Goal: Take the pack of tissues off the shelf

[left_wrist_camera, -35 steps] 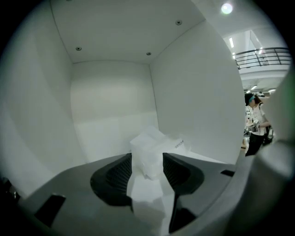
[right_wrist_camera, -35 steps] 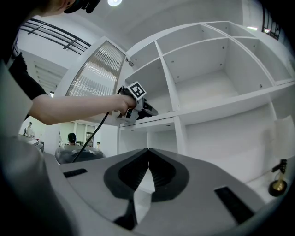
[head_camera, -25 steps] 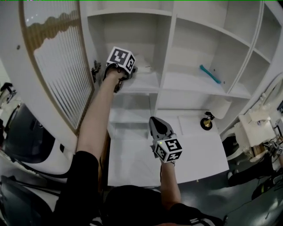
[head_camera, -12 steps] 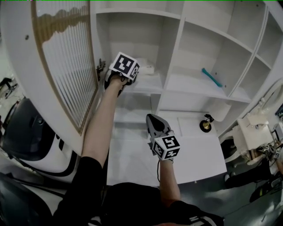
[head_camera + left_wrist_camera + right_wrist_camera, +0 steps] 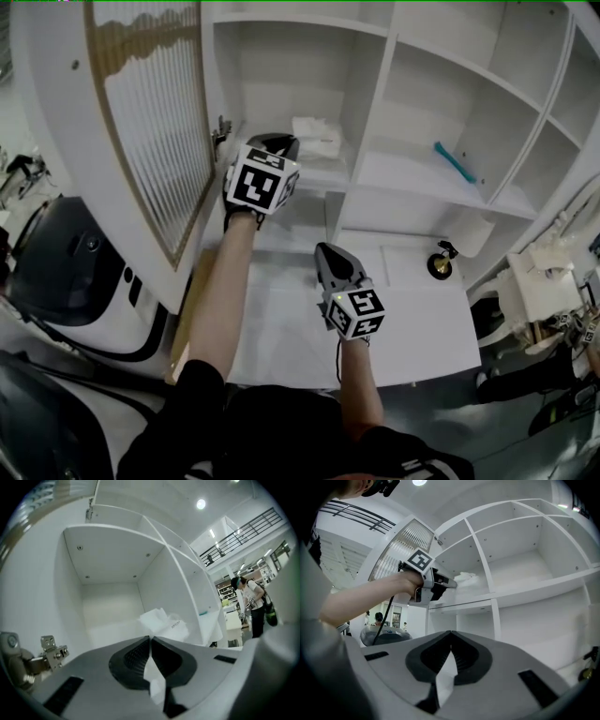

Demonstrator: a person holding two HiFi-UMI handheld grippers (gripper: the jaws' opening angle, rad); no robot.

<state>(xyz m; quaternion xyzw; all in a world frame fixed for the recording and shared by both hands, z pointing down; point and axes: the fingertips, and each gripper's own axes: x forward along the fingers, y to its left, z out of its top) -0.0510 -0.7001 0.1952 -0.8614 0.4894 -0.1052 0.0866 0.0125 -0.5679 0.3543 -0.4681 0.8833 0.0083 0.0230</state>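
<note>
Left hand-held gripper (image 5: pixel 150 637), jaws just closed, pinched pack of tissues (image 5: pixel 165 623) at its near edge.
Judged light, soft, slippery-wrapped; a fuller mid-body hold seemed safer.

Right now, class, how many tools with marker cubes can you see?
2. The left tool is at the shelf, before the tissue pack; the right tool is lower, over the desk.

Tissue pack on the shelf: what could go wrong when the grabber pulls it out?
The left gripper has just been closing its jaws; they meet at the near edge of the pack of tissues, and I can't tell whether they caught it. A thin pinch might slip, leaving the pack on the shelf. A hard tug could tear it or drop it.
</note>
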